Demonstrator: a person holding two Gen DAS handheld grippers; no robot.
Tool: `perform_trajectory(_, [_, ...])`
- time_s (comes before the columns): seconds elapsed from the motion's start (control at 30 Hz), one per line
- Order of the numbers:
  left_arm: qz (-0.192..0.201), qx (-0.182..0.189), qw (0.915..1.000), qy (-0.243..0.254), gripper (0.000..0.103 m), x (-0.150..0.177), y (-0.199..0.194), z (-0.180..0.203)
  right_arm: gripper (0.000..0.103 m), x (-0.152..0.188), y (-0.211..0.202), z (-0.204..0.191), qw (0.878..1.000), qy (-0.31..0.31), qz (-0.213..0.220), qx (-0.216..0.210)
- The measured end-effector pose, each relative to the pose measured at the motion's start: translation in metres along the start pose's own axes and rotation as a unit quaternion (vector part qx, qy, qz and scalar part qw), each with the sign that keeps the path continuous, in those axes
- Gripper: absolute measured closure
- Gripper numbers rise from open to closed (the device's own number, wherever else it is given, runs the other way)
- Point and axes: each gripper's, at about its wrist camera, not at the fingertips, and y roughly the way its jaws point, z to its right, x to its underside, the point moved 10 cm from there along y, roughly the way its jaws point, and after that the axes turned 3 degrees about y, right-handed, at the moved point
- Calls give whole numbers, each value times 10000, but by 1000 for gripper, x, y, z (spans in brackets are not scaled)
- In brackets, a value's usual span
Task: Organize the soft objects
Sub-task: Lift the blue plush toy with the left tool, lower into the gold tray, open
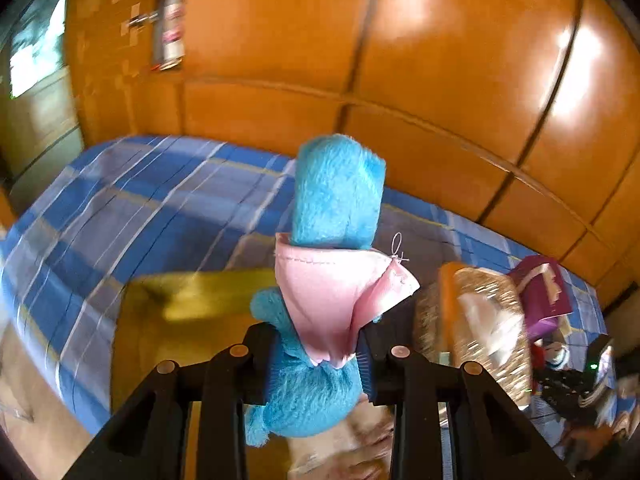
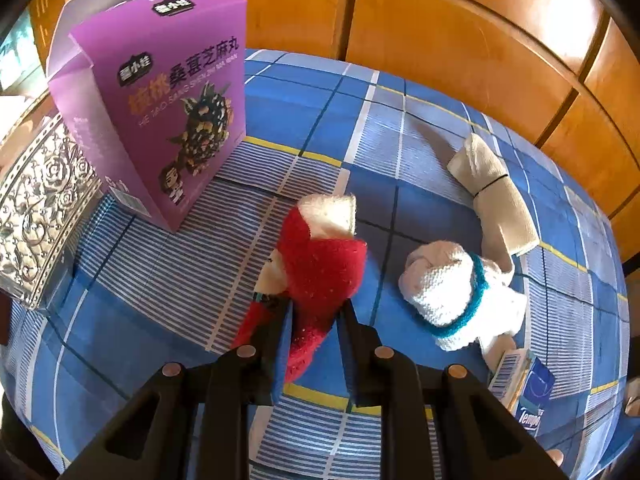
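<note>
— What's the left one got?

— The left tongs [image 1: 316,364] are clamped on a blue plush toy [image 1: 336,192] with a pink satin bib [image 1: 332,292] — it stands up between the tips, lifted over the blue plaid bed [image 1: 160,208].

— And the right?

— The right tongs [image 2: 314,320] are pinched on a red and white plush toy [image 2: 320,264] lying on the bed. Ahead to their left stands a purple snack box [image 2: 160,104]; just right of them a white knitted toy [image 2: 444,288], beyond it a tied cream cloth roll [image 2: 492,188].
</note>
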Motion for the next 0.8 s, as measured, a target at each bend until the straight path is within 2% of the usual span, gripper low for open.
perform_trajectory(0.17, [25,-494,9981,-372,71,33,0,-54,82,1,-3,-4,9997,-205,100,127])
perform_trajectory(0.27, [148,-814,9958,-394,69,46,-4,-73,82,2,-4,-5,9996,-178,128,152])
perform_trajectory(0.33, [221,-895,9950,-375,68,54,-8,-78,82,2,-5,-4,9997,-137,135,139])
perform_trajectory(0.6, [461,-895,9947,-201,68,73,-17,-66,82,3,-3,2,9997,59,217,103])
perform_trajectory(0.8, [501,-912,9946,-14,67,85,-17,-56,82,5,-4,-2,9989,-14,378,286])
